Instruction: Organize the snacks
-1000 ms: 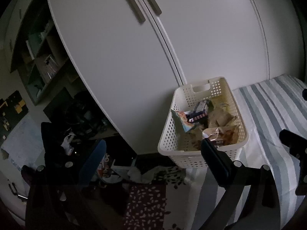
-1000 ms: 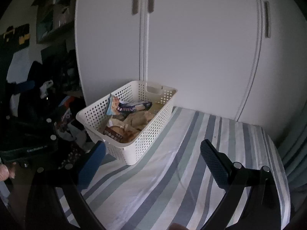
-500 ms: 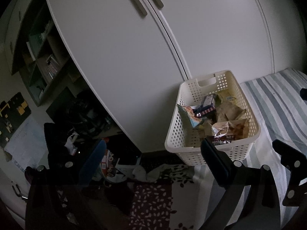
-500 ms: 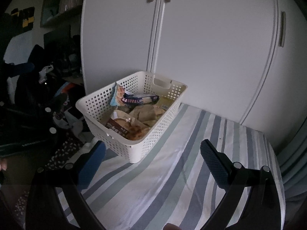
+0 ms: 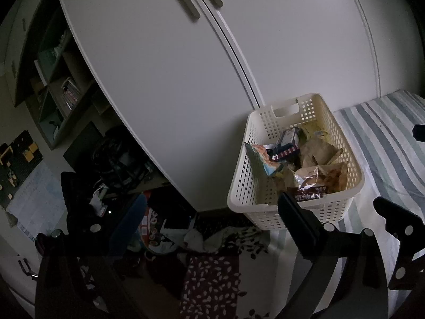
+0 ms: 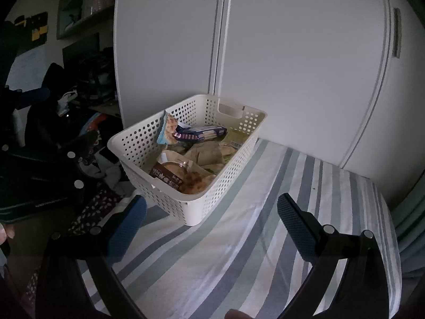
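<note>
Both cameras are showing the basket [image 5: 293, 164] larger and nearer than one second ago, so both grippers are coming closer to it.

On the left, the left gripper [image 5: 209, 210] is hovering over the cluttered floor, its fingers spread wide and gripping nothing; one finger is overlapping the near wall of the basket in this view, but I cannot tell if it is touching it.

In the middle, the basket is sitting at the corner of the striped bed [image 6: 265, 234], close to the white wardrobe [image 6: 292, 53]. It is holding several snacks [image 6: 186, 159]: crinkly foil bags and a flat dark packet. These are probably light, soft and a little slippery, and the chips inside may be breaking easily, so pinching a sealed top edge seems best. The basket itself looks stiff, with a handle slot in its far wall.

On the right, the right gripper [image 6: 211, 214] is hanging above the bed just beside the basket, fingers wide apart and empty.
</note>
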Demonstrator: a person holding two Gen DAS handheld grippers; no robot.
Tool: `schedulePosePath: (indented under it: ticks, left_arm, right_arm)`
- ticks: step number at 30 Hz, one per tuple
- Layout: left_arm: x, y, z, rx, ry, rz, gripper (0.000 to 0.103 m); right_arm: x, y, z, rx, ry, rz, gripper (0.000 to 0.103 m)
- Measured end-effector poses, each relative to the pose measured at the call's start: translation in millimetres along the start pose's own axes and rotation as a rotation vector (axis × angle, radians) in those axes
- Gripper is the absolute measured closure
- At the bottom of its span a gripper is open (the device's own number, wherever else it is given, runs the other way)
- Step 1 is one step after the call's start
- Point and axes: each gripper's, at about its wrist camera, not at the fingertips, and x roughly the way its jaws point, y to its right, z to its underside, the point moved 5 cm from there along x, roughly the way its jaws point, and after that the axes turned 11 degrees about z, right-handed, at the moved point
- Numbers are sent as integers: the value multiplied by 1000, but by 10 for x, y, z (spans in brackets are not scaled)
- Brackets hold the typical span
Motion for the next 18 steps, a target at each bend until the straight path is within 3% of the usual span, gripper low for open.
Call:
schedulePosePath:
  ticks: [18]
  left_arm:
    - [56,25,-2,12,-8,1,3]
  right_arm:
    - [16,-44,-39,-9,3,4,5]
